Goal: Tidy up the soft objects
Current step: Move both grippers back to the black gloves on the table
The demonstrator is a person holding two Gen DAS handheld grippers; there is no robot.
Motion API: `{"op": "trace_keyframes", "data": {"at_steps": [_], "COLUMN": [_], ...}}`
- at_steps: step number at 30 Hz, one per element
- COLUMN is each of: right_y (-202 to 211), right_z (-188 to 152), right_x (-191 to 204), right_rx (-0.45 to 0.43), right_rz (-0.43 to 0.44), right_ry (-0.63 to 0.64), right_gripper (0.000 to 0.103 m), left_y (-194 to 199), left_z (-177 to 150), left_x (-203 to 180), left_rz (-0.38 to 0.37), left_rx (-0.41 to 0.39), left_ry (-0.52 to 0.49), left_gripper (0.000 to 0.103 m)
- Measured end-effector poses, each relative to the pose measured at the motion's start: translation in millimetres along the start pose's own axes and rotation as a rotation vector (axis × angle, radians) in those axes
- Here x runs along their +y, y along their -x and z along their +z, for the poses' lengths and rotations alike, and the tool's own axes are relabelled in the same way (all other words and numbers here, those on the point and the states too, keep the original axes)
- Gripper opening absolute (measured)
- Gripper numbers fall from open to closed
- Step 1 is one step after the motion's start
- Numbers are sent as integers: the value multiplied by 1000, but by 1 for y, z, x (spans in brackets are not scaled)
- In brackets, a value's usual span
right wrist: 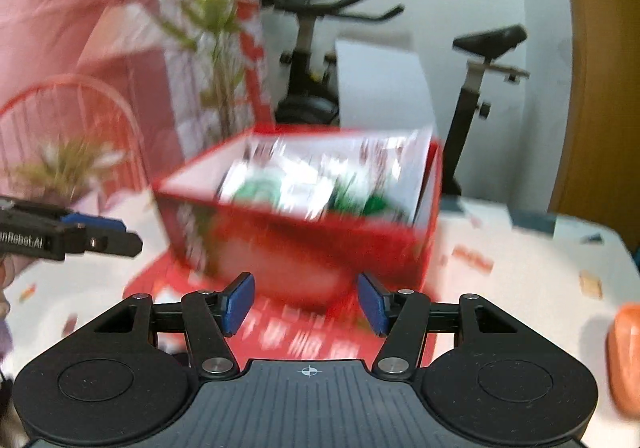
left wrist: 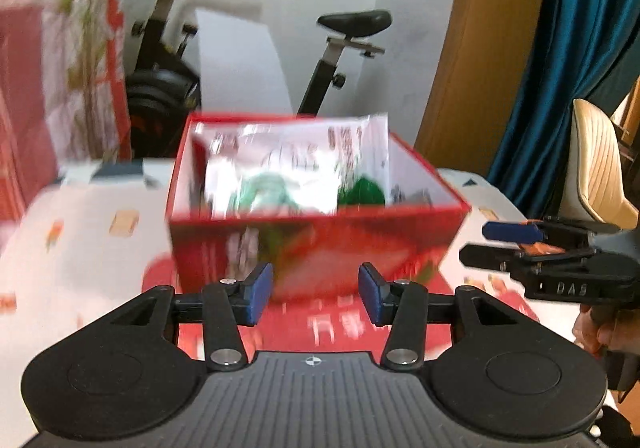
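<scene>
The open red cardboard box point(left wrist: 316, 236) sits on the white patterned counter point(left wrist: 80, 248), crinkly white-and-green plastic packets point(left wrist: 288, 171) already inside; both the left hand-held gripper point(left wrist: 315, 294) and right hand-held gripper point(right wrist: 306, 302) are part-open and empty (frames blurred); judged between placements; next, fetching another soft item.

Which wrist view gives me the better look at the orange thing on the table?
Right wrist: the orange object lies at its right edge, blurred and cropped. Left wrist shows none of it, only the red box and right gripper.
</scene>
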State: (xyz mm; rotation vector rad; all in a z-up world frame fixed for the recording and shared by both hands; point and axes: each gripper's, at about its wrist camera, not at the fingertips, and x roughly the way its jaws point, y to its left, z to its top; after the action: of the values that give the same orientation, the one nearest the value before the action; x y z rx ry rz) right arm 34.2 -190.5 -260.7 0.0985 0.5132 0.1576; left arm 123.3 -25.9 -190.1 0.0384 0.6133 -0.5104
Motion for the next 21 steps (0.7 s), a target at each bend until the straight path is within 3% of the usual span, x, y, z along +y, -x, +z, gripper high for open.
{"op": "trace_keyframes", "data": {"at_steps": [11, 13, 17, 21], "right_y": [6, 6, 9, 2], "right_z": [-77, -81, -81, -87], "right_x": [51, 55, 61, 64], "right_rx": [268, 285, 308, 382], "right_rz": [45, 54, 59, 86], "right_ry": [84, 94, 119, 149], "right_gripper": [54, 55, 67, 67], "left_y": [14, 17, 17, 10], "left_z": [-88, -96, -107, -111], "left_x": [20, 19, 18, 21], "left_rz": [57, 61, 49, 45], "left_rx": [95, 94, 110, 126], "left_ry": [184, 189, 186, 208], "left_gripper": [50, 50, 50, 50]}}
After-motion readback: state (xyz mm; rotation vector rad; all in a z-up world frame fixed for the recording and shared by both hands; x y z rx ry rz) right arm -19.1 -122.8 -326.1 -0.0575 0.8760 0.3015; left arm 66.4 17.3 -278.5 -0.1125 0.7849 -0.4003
